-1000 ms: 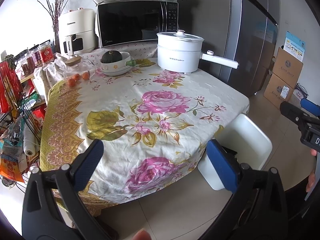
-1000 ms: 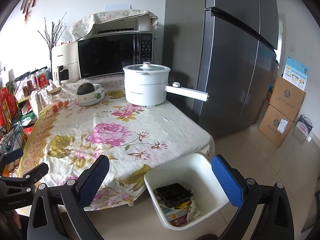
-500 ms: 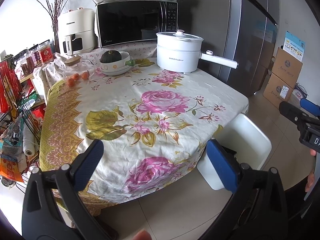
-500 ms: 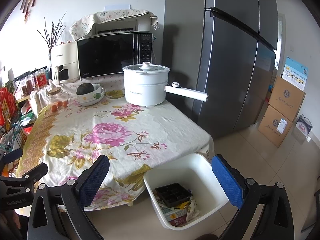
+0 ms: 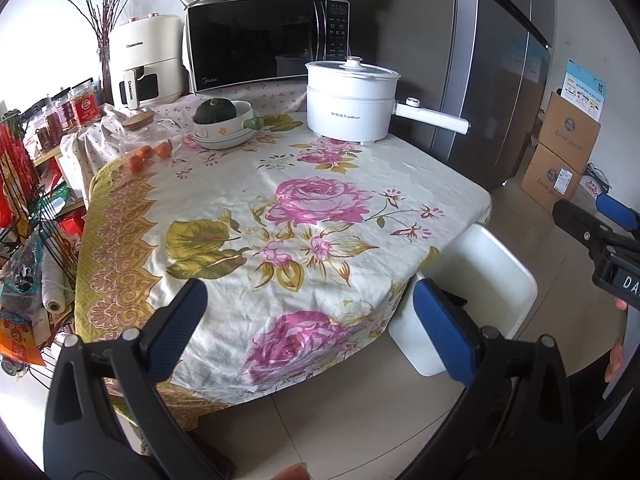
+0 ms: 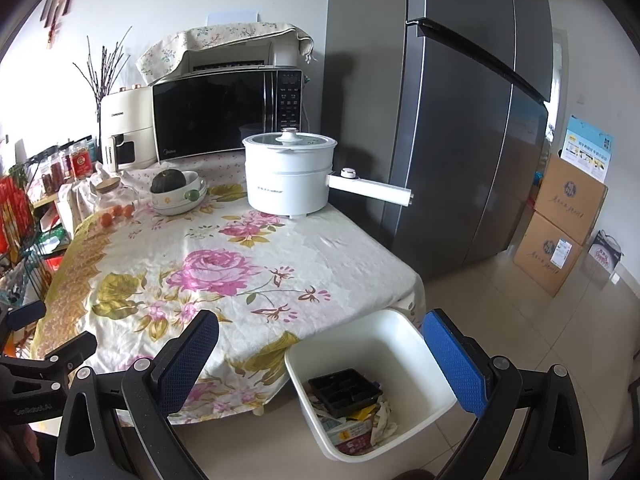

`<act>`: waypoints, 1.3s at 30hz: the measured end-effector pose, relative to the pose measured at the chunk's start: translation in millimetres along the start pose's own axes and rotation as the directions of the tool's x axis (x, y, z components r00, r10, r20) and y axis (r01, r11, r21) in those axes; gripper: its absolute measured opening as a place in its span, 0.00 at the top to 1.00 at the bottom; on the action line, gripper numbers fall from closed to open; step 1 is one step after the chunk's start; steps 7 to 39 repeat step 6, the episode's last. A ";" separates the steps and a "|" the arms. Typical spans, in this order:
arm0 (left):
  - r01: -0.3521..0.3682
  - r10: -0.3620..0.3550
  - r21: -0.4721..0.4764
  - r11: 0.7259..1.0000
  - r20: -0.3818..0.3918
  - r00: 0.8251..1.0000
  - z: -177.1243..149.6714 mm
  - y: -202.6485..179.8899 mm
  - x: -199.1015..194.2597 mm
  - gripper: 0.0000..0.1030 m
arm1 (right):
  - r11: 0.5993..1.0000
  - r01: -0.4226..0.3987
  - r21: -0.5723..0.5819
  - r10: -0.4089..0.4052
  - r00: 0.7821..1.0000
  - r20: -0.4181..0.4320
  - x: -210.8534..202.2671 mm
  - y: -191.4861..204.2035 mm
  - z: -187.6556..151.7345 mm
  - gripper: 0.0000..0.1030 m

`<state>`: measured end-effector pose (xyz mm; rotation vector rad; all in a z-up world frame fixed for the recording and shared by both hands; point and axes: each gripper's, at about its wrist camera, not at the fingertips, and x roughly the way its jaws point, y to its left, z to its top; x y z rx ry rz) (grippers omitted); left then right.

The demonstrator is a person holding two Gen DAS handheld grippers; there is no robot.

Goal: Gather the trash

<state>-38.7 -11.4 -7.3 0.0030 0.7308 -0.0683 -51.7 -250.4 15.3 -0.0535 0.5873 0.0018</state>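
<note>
A white trash bin (image 6: 400,344) stands on the floor at the table's near right corner. It holds a black plastic tray (image 6: 344,391), wrappers and crumpled paper. It also shows in the left wrist view (image 5: 480,276). My right gripper (image 6: 320,360) is open and empty, held above the bin and the table edge. My left gripper (image 5: 310,320) is open and empty, in front of the table's near edge. The right gripper (image 5: 600,232) shows at the right edge of the left wrist view.
The table carries a floral cloth (image 6: 208,264), a white electric pot (image 6: 290,174) with a long handle, a bowl with a dark squash (image 6: 176,190), small oranges (image 6: 116,212), a microwave (image 6: 224,116) and an air fryer. A grey fridge (image 6: 460,120) and cardboard boxes (image 6: 560,228) stand right; a wire rack (image 5: 24,220) stands left.
</note>
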 end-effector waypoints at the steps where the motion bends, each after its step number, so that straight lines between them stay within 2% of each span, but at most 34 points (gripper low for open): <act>1: 0.010 -0.010 -0.007 1.000 -0.003 1.000 1.5 0.6 -0.1 0.01 | 1.000 -0.002 -0.003 0.002 1.000 -0.002 0.2 0.4 0.2 0.00; 6: 0.034 -0.035 -0.026 0.999 -0.036 0.999 18.5 9.6 4.4 0.01 | 0.998 -0.011 -0.069 0.008 0.999 -0.047 11.0 8.0 -7.4 0.00; 39: 0.034 -0.035 -0.026 0.999 -0.036 0.999 18.5 9.6 4.4 0.01 | 0.998 -0.011 -0.069 0.008 0.999 -0.047 11.0 8.0 -7.4 0.00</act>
